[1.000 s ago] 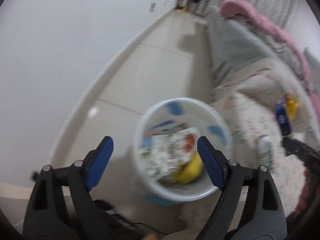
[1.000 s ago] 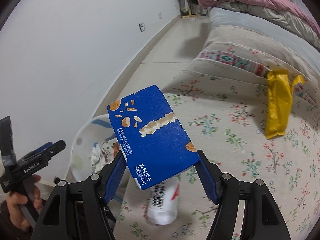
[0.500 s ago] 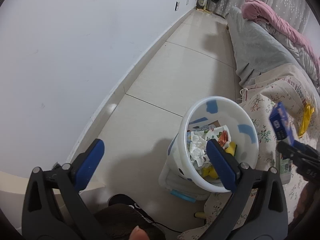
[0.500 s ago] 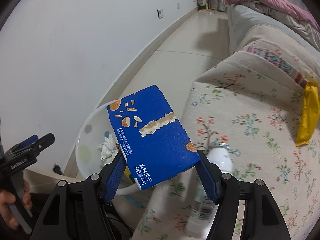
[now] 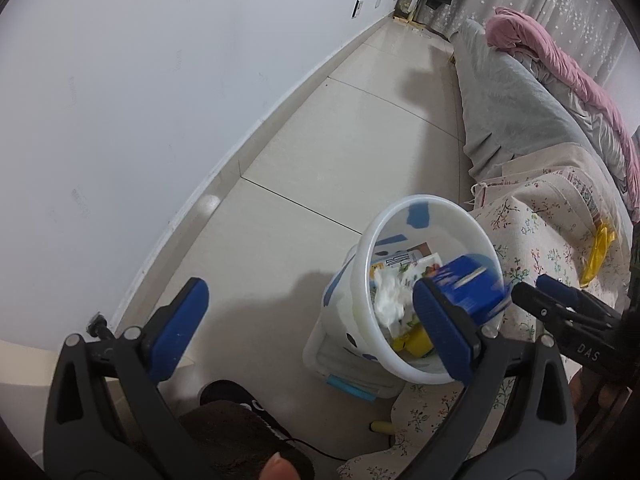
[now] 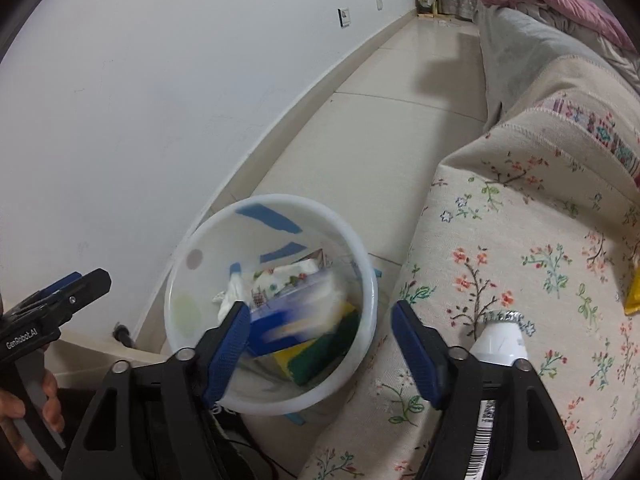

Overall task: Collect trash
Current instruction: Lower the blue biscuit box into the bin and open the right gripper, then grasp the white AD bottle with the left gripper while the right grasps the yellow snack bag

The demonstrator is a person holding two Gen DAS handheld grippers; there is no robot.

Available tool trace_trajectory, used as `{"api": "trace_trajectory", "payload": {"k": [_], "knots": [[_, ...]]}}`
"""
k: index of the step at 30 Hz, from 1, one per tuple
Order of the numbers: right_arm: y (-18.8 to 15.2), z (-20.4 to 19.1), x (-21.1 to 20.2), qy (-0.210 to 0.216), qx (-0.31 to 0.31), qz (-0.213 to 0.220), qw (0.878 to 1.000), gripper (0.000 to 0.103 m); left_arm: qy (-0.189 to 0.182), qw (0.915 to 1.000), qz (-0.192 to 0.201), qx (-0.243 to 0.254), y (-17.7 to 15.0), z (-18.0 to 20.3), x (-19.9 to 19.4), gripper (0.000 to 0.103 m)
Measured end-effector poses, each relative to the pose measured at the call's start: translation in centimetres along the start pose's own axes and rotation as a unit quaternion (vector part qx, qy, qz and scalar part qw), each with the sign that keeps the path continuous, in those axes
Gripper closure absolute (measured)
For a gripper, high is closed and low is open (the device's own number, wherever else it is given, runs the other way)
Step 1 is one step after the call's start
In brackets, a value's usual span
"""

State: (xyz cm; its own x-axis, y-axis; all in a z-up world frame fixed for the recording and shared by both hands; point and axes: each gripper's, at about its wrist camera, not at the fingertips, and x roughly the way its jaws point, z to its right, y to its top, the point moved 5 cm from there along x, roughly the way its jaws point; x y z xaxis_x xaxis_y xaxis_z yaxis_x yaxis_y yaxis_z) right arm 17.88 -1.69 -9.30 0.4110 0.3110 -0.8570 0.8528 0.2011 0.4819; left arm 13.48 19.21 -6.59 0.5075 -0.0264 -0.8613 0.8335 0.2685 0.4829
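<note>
Blue box (image 6: pixel 288 326) motion-blurred inside white bin (image 6: pixel 362 264), print unreadable

Both the left hand-held gripper (image 5: pixel 316 330) and the right hand-held gripper (image 6: pixel 320 346) have their jaws spread wide, holding nothing.

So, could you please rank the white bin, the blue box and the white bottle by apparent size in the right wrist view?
1. white bin
2. blue box, blurred
3. white bottle, partly hidden, so unsure
</note>
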Motion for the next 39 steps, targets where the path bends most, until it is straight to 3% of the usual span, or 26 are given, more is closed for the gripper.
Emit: {"api": "trace_trajectory", "payload": {"k": [8, 18, 28, 39], "knots": [[0.0, 1.0, -2.2, -0.007, -0.002, 0.011, 1.0, 0.023, -0.011, 0.9999, -0.007, 0.004, -0.1, 0.6, 0.2, 0.001], [-0.2, 5.6, -6.0, -0.046, 0.012, 0.024, 0.999, 0.022, -0.019, 0.9992, -0.01, 0.033, -0.4, 2.9, 0.2, 0.001], [-2.0, 11.4, -9.0, -0.082, 0.052, 0.031, 0.995, 0.022, -0.029, 0.9947, -0.023, 0.096, -1.5, 8.1, 0.7, 0.001], [-3.9, 15.6, -10.6, -0.084, 0.096, 0.039, 0.991, 0.021, -0.078, 0.9863, -0.036, 0.14, -2.8, 14.8, 0.3, 0.001]]}}
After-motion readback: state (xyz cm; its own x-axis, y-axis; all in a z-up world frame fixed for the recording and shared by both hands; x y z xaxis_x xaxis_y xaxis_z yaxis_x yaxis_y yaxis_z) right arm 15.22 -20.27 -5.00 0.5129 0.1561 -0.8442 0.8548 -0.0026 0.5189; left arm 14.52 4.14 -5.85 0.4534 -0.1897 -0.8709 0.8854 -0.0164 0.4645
